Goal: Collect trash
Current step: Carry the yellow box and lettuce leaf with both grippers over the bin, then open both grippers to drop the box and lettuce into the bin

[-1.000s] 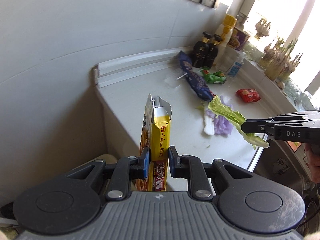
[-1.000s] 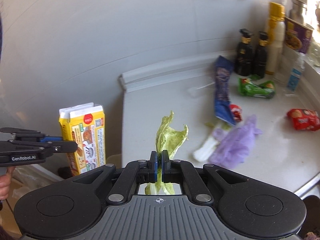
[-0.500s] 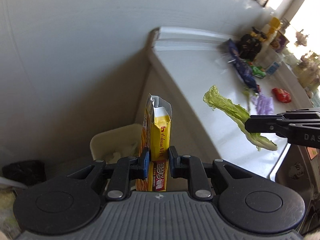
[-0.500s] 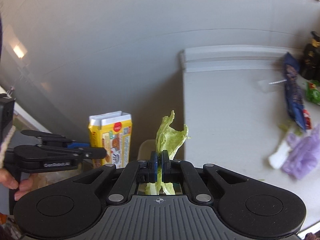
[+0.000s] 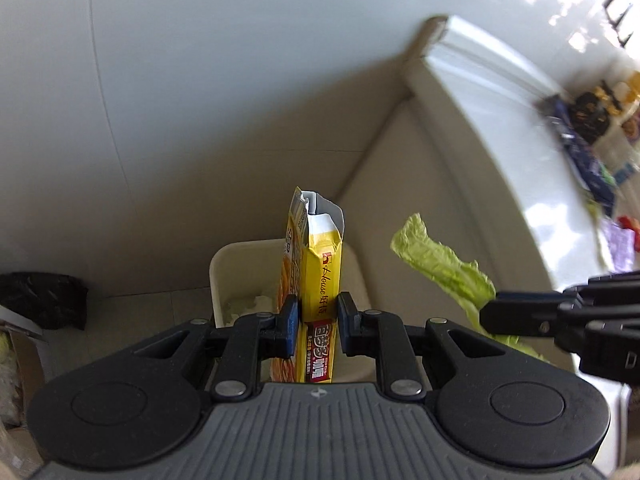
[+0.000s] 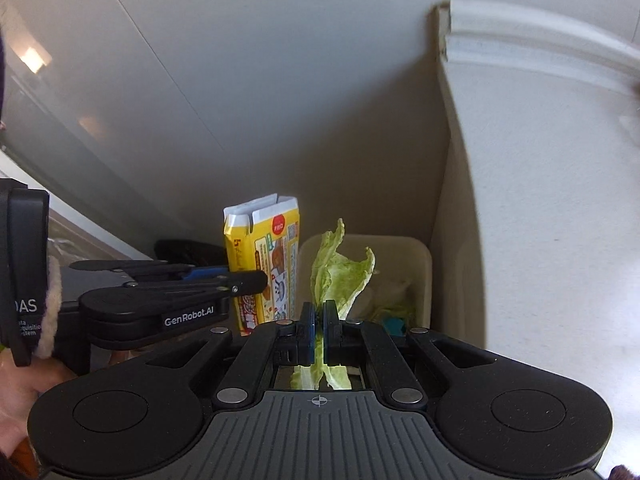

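Yellow box [image 5: 321, 280] with a white torn-open top, a red panel of white characters low on its narrow side, and a red round mark plus small printed pictures on its broad face [image 6: 272, 264]. Pale green, crinkled lettuce leaf [image 5: 444, 268] with lighter, near-white ribs; cream-coloured bin [image 6: 404, 264] holding white scraps and a bit of teal. Black left gripper [image 5: 318, 318] and black right gripper [image 6: 319, 330], both with blue pads; glossy white desk [image 5: 500, 128]; off-white wall [image 5: 200, 80]; black bag [image 5: 44, 296] on the floor.

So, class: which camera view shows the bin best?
The right wrist view: the bin shows its rim and the rubbish inside, beyond the lettuce. In the left wrist view the box covers the middle of the bin.
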Demonstrator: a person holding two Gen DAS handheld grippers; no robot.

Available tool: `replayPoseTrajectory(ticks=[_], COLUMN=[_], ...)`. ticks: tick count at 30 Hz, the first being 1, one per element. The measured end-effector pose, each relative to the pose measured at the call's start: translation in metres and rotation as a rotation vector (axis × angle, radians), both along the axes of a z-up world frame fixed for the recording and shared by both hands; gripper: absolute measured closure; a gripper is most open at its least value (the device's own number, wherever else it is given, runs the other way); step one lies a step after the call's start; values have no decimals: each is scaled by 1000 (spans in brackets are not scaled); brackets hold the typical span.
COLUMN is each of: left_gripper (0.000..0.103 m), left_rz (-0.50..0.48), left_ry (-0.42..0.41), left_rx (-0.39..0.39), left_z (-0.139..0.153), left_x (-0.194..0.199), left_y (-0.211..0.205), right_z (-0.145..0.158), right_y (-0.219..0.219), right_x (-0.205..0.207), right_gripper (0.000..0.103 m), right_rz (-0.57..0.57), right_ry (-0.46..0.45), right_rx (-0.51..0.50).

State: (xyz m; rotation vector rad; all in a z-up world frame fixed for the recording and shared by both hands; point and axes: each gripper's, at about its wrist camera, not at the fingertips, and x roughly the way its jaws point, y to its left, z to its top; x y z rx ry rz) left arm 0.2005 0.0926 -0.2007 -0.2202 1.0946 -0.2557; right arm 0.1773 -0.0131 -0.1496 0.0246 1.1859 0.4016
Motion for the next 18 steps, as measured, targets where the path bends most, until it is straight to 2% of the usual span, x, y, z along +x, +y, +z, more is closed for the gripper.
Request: replayPoseTrajectory(ticks=[7, 10, 18], left_gripper=[84, 84, 83], left_rz=[37, 74, 111], left_ry=[-75, -59, -33], left_rx=[-19, -29, 32], left_z=[-55, -78, -112], left_x=[13, 16, 22], left_y=[1, 5, 6], right_z=[-65, -87, -120], right_y=[21, 26, 36], right_x=[21, 28, 43], right_gripper=[100, 100, 100], right_rz=[27, 28, 25], right_ry=[84, 118, 176], right_rx=[-52, -69, -112])
